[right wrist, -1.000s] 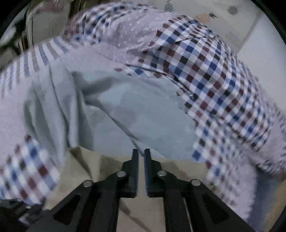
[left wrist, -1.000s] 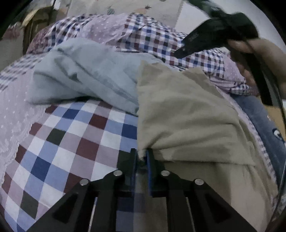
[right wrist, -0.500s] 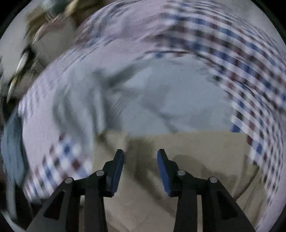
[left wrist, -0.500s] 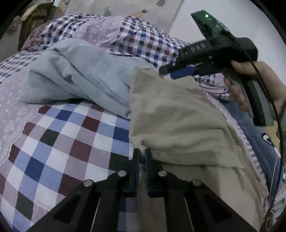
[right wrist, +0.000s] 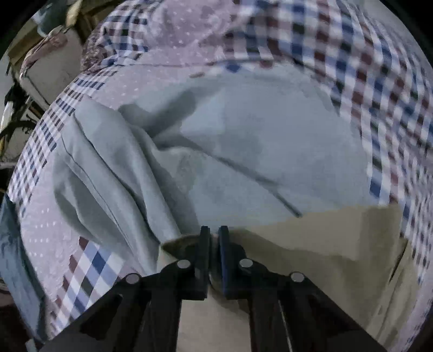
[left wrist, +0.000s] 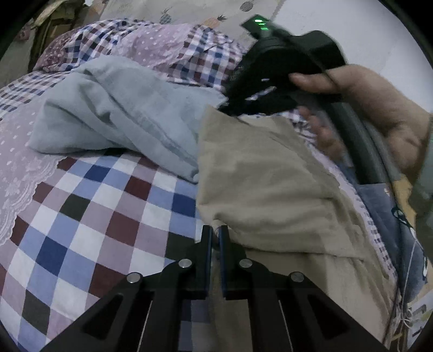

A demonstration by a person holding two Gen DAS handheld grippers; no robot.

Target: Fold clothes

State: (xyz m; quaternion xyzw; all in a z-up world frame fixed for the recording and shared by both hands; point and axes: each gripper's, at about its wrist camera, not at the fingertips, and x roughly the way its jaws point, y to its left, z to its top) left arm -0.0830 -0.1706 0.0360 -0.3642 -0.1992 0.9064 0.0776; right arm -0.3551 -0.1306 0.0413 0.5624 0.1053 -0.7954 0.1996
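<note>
beige garment [left wrist: 265, 184] cut off below — checked bedspread [right wrist: 379, 89] motion-blurred at right

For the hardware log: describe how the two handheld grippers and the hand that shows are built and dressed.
Both the left gripper and the right gripper are black, with angular linkage arms, round silver pivot bolts and blue-lined fingers. In the left wrist view, the right unit's black housing carries a green light and a dark cable. The hand ends in a pale sleeve cuff.

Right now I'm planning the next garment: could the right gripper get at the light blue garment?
Probably yes, once freed: the right gripper is shut on the beige cloth, and the light blue garment lies directly ahead, uncovered.
</note>
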